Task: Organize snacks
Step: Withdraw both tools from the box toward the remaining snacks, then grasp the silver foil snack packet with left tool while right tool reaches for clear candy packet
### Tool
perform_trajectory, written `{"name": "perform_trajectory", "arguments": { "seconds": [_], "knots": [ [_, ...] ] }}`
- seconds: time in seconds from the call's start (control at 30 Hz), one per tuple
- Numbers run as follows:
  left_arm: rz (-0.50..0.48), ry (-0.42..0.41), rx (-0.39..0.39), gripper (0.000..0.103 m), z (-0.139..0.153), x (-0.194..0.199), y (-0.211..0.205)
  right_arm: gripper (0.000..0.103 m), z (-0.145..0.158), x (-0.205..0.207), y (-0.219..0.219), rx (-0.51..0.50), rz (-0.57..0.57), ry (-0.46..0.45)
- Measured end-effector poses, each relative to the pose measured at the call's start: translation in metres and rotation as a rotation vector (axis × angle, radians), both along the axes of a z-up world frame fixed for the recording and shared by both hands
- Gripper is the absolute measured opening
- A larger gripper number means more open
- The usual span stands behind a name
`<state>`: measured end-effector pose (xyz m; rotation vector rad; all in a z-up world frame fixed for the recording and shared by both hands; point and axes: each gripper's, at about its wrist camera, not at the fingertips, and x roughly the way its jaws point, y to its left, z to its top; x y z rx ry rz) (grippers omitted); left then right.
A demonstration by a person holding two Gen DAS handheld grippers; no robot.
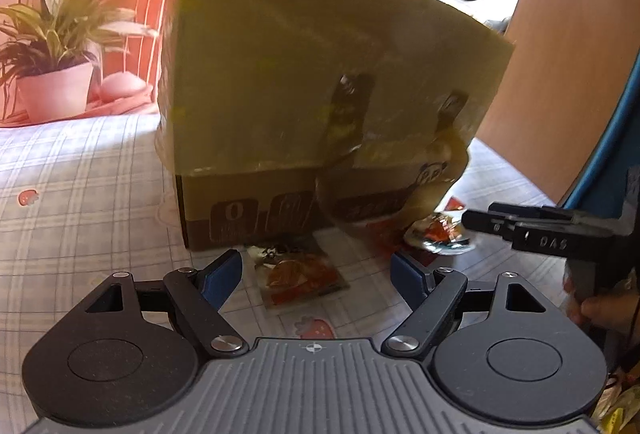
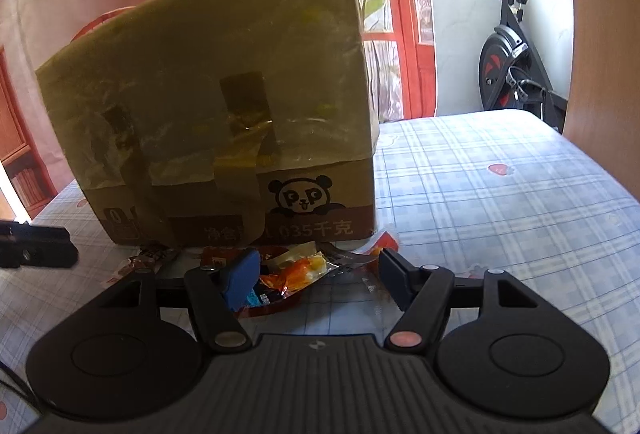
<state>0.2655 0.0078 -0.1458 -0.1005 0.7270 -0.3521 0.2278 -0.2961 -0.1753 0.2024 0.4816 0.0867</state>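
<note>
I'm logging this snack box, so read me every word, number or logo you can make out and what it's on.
"P P" panda face logo: cardboard box, front.
"035千克": the box's brown band; characters before it hidden by tape.
"0": icon on the box.
"DAS": right claw; reading uncertain.
Snack packets: print too blurred.

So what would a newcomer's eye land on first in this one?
The big brown cardboard box with a panda logo, standing on the checked tablecloth and filling the middle of both views. Then the small orange-and-red snack packets scattered at its base, with the open right claw and open left claw just before them.
</note>
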Motion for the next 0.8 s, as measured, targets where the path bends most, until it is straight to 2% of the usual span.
{"name": "perform_trajectory", "arguments": {
  "seconds": [0.2, 0.33, 0.47, 0.63, 0.7, 0.77, 0.8],
  "knots": [
    [0.022, 0.04, 0.019, 0.083, -0.017, 0.02, -0.007, 0.069, -0.01, 0.024, 0.005, -0.003, -0.015, 0.063],
    [0.035, 0.059, 0.037, 0.083, -0.026, 0.028, -0.01, 0.069, -0.02, 0.027, 0.003, 0.053, -0.044, 0.084],
    [0.039, 0.075, 0.059, 0.083, -0.036, 0.03, -0.014, 0.074, -0.025, 0.024, 0.004, 0.081, -0.054, 0.079],
    [0.048, 0.077, 0.085, 0.083, -0.042, 0.037, -0.021, 0.074, -0.026, 0.023, 0.007, 0.085, -0.073, 0.063],
    [0.053, 0.071, 0.088, 0.081, -0.043, 0.04, -0.022, 0.072, -0.027, 0.022, 0.01, 0.07, -0.081, 0.054],
    [0.065, 0.059, 0.103, 0.066, -0.043, 0.04, -0.025, 0.061, -0.028, 0.02, 0.012, 0.061, -0.072, 0.043],
    [0.066, 0.054, 0.118, 0.065, -0.043, 0.038, -0.026, 0.058, -0.029, 0.017, 0.013, 0.065, -0.068, 0.034]
  ]
}}
